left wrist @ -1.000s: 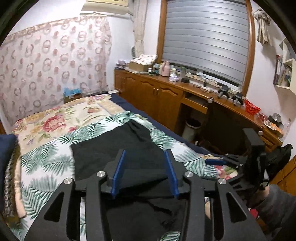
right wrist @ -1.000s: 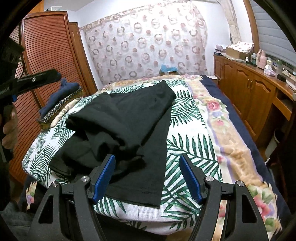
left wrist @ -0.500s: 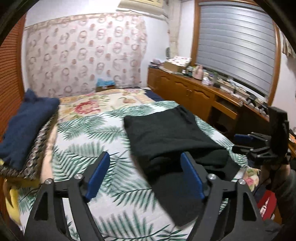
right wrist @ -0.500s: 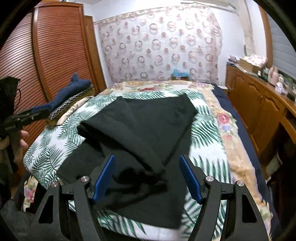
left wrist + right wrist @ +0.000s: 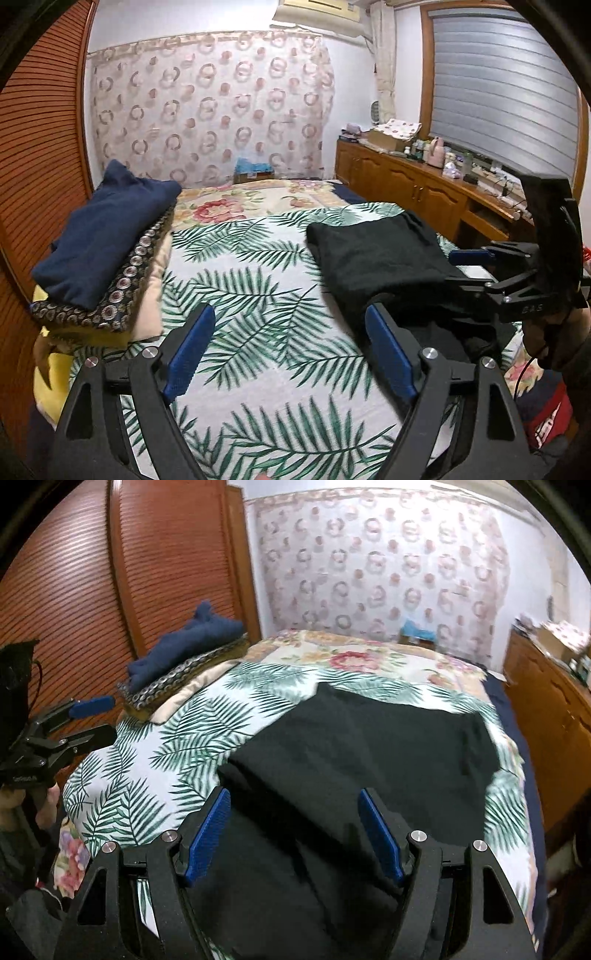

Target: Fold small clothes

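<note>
A black garment [image 5: 369,746] lies partly folded on the palm-leaf bedspread [image 5: 177,746], one layer lapped over another near the bed's foot. It also shows in the left wrist view [image 5: 373,258], at the right. My left gripper [image 5: 291,347] is open and empty over bare bedspread [image 5: 258,295], left of the garment. My right gripper [image 5: 295,827] is open and empty, just above the garment's near folded part. The right gripper also shows in the left wrist view [image 5: 476,266], and the left gripper shows in the right wrist view [image 5: 92,716].
A stack of folded textiles with a navy piece on top [image 5: 103,243] sits at the bed's left side by the slatted wardrobe doors [image 5: 92,572]. Wooden cabinets [image 5: 413,192] with clutter run along the right wall. A patterned curtain [image 5: 210,107] hangs behind the bed.
My left gripper opened wide, let go of the black garment and swung left over bare bedspread. My right gripper stayed open and moved closer over the garment.
</note>
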A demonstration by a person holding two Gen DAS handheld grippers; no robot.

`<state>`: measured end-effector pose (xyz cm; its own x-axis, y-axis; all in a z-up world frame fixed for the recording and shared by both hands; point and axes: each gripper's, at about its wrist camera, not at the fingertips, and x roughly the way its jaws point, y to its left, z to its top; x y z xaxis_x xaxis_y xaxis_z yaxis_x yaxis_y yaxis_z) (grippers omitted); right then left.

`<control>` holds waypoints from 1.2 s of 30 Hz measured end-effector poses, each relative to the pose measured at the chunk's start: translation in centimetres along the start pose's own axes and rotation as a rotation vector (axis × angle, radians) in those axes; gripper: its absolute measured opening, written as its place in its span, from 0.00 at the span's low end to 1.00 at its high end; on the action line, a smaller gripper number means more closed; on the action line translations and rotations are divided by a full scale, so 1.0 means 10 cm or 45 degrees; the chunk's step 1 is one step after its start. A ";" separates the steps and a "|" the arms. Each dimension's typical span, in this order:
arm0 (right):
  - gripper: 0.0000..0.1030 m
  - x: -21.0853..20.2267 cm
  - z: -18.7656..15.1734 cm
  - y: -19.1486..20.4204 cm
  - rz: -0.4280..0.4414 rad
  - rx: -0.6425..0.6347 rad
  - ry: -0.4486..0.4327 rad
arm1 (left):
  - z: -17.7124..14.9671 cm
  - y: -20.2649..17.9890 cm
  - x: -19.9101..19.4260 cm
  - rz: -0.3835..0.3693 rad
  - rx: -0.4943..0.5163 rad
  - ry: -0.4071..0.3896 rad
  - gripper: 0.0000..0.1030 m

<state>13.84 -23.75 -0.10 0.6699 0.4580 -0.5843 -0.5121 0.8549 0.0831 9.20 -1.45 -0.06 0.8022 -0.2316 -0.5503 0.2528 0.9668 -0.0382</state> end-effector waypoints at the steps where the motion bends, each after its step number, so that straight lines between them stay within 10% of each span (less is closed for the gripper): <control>1: 0.71 0.05 0.02 0.03 0.005 -0.016 0.011 | -0.01 0.01 -0.01 0.004 0.002 -0.001 0.82; 21: 0.71 0.93 0.32 0.29 -0.023 -0.208 0.269 | -0.14 0.11 0.06 -0.018 -0.050 0.030 0.82; 25: 0.14 0.95 0.34 0.26 -0.035 -0.245 0.283 | -0.17 0.08 0.08 -0.026 -0.046 0.043 0.82; 29: 0.10 0.74 0.48 0.04 0.032 -0.148 0.206 | -0.19 0.05 0.08 -0.032 -0.043 0.052 0.82; 36: 0.09 0.47 0.81 -0.52 -0.175 -0.144 0.132 | -0.19 -0.03 0.09 -0.060 -0.043 0.057 0.82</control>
<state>23.98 -24.04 3.28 0.6820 0.3063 -0.6641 -0.4804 0.8723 -0.0910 8.77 -1.73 -2.13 0.7647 -0.2728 -0.5839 0.2707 0.9581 -0.0931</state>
